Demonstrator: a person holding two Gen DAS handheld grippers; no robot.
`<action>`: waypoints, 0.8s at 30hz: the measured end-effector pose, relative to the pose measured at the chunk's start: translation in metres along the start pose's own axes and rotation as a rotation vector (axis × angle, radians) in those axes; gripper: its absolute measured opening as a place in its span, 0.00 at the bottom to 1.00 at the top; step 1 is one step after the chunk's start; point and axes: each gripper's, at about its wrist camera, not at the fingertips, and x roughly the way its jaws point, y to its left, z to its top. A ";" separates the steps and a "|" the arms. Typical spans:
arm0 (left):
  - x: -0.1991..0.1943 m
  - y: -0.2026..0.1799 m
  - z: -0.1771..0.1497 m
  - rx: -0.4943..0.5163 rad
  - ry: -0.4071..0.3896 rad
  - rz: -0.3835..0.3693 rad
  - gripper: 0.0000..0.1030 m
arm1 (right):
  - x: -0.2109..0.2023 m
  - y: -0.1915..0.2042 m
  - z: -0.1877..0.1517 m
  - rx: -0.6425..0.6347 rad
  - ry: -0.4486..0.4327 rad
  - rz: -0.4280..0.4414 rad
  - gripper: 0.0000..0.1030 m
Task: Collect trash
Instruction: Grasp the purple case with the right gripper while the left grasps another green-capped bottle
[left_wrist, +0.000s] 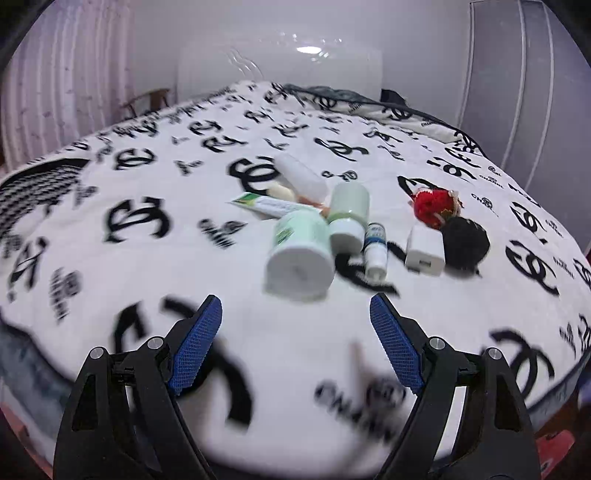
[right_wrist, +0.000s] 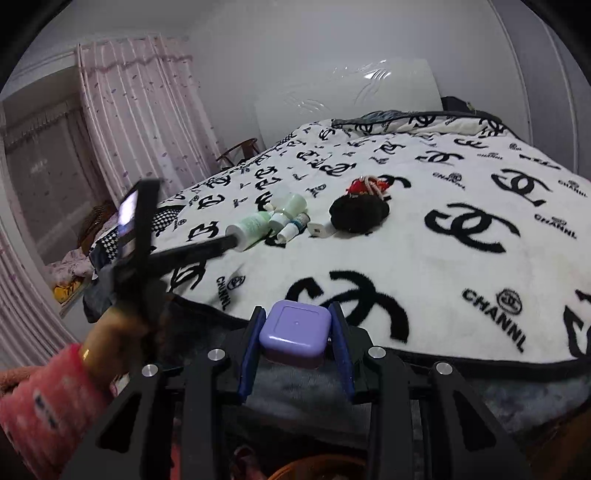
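Several small items lie clustered on the logo-print blanket (left_wrist: 155, 280): a pale green bottle (left_wrist: 299, 254), a smaller green bottle with a white cap (left_wrist: 347, 218), a little blue-and-white tube (left_wrist: 375, 247), a green-and-white tube (left_wrist: 273, 205) and a white charger block (left_wrist: 424, 251). My left gripper (left_wrist: 295, 302) hovers open just short of the pale green bottle, with nothing between its blue pads. At the near bed edge, my right gripper (right_wrist: 295, 312) is shut on a purple square case (right_wrist: 293, 330). The right wrist view shows the same cluster (right_wrist: 273, 221) farther off, with the blurred left gripper (right_wrist: 191, 211) reaching toward it.
A black fluffy item (left_wrist: 465, 240) and a red pom-pom (left_wrist: 434, 205) lie right of the cluster. A hand in a pink sleeve (right_wrist: 48, 398) holds the left gripper. An orange rim (right_wrist: 314, 467) shows below the right gripper. A wooden chair (right_wrist: 240, 151) and curtains stand beyond the bed.
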 end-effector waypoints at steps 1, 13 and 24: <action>0.011 -0.001 0.007 -0.001 0.017 0.003 0.78 | 0.002 -0.003 -0.001 0.006 0.006 0.007 0.34; 0.067 0.013 0.030 -0.102 0.132 -0.012 0.53 | 0.015 -0.036 -0.007 0.070 0.048 0.006 0.34; 0.029 0.010 0.019 -0.068 0.107 -0.043 0.46 | -0.003 -0.032 -0.009 0.072 0.024 0.004 0.34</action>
